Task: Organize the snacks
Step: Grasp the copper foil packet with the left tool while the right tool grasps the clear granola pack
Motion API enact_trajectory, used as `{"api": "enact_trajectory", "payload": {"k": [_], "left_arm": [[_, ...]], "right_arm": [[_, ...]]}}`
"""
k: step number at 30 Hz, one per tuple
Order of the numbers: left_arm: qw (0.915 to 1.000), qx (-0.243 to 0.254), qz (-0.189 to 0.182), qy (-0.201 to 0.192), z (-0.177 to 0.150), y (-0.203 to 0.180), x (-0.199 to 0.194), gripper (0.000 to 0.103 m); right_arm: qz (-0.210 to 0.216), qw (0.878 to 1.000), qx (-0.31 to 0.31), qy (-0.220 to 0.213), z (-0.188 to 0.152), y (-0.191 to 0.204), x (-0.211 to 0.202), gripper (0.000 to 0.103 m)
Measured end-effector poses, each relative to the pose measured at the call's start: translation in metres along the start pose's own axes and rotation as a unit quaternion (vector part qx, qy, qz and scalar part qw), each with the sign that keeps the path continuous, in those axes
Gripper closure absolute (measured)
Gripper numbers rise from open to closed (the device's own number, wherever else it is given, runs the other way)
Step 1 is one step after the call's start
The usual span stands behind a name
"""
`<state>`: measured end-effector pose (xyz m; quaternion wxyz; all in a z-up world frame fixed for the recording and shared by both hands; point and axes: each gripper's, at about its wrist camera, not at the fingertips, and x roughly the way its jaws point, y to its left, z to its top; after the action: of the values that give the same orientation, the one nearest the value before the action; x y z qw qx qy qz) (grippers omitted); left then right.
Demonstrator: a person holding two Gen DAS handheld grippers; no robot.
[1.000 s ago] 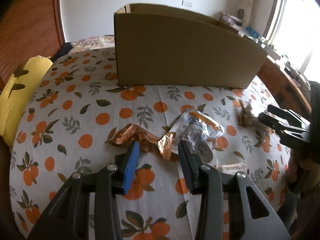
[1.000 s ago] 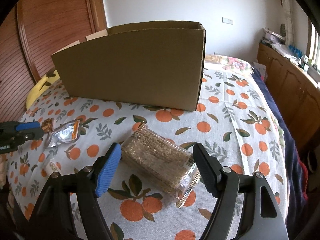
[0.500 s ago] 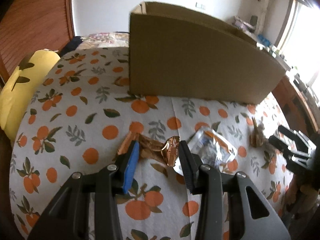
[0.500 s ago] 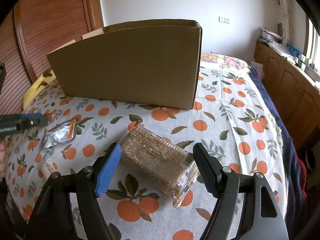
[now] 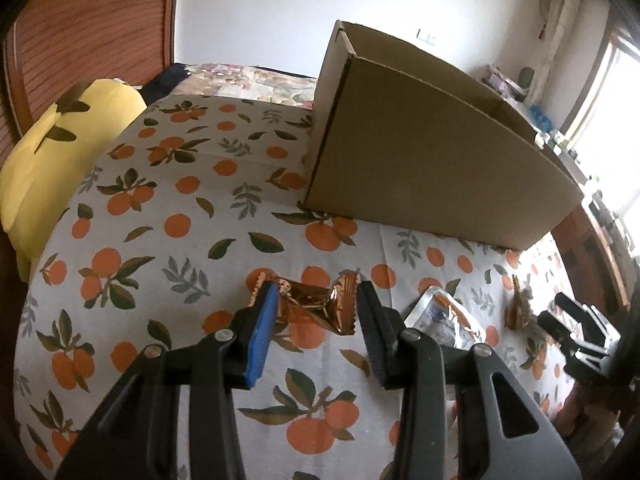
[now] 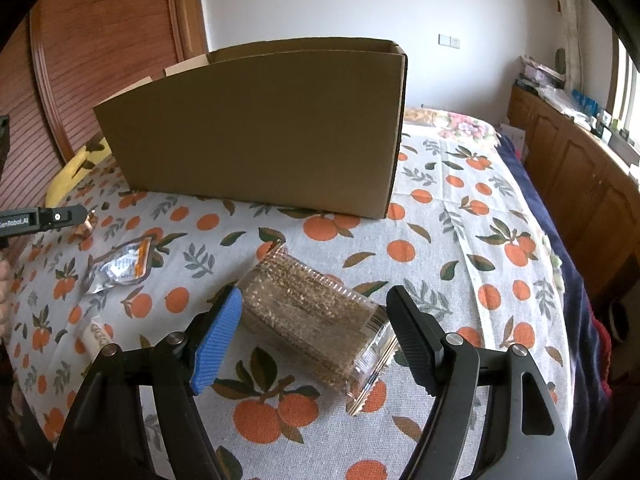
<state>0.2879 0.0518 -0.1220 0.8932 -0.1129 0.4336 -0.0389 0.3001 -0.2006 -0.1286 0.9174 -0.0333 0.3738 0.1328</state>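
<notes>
Two grippers are seen over a bed spread with an orange-print cloth (image 5: 120,208). At lower centre of the left view, the left gripper (image 5: 316,312) is clenched on a copper foil snack (image 5: 310,304). At lower centre of the right view, the right gripper (image 6: 314,326) is held released around a clear cracker pack (image 6: 312,312), below a cardboard box (image 6: 260,128).

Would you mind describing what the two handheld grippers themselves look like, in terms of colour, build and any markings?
Both are black plastic with silver pivot screws. On the left gripper and the right gripper, one finger wears a ribbed blue pad and the other a ribbed black pad. Seen from the right wrist camera, the left gripper's side carries white lettering. No cables or sleeves show.
</notes>
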Motion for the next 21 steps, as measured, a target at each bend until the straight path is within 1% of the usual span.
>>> {"api": "enact_trajectory", "payload": {"k": [2, 4, 8, 10, 12, 14, 16, 21], "left_arm": [[1.0, 0.005, -0.002, 0.005, -0.001, -0.001, 0.001, 0.063], [0.9998, 0.012, -0.015, 0.002, -0.004, -0.004, -0.005, 0.063], [0.9992, 0.034, -0.02, -0.009, -0.008, -0.012, -0.017, 0.062], [0.9989, 0.041, -0.014, -0.018, -0.006, -0.011, -0.021, 0.062], [0.9989, 0.041, 0.003, -0.024, -0.002, -0.006, -0.02, 0.062], [0.9992, 0.033, 0.014, -0.02, 0.002, 0.002, -0.014, 0.061], [0.9993, 0.031, 0.021, -0.004, 0.004, 0.008, -0.005, 0.06], [0.9989, 0.038, 0.017, 0.024, 0.001, 0.008, 0.014, 0.059]], "right_arm": [[0.003, 1.0, 0.001, 0.0, 0.0, 0.0, 0.0, 0.025], [0.006, 1.0, 0.002, 0.001, 0.0, -0.001, 0.0, 0.025], [0.006, 1.0, 0.002, 0.002, 0.0, -0.002, -0.001, 0.025], [0.006, 1.0, 0.002, 0.001, 0.0, -0.002, -0.001, 0.025], [0.006, 1.0, 0.002, 0.001, 0.0, -0.001, 0.0, 0.025], [0.005, 1.0, 0.002, 0.001, 0.0, -0.001, 0.0, 0.025], [0.004, 1.0, 0.001, 0.001, 0.0, -0.001, 0.0, 0.025], [0.005, 1.0, 0.001, 0.001, 0.0, 0.0, 0.0, 0.025]]}}
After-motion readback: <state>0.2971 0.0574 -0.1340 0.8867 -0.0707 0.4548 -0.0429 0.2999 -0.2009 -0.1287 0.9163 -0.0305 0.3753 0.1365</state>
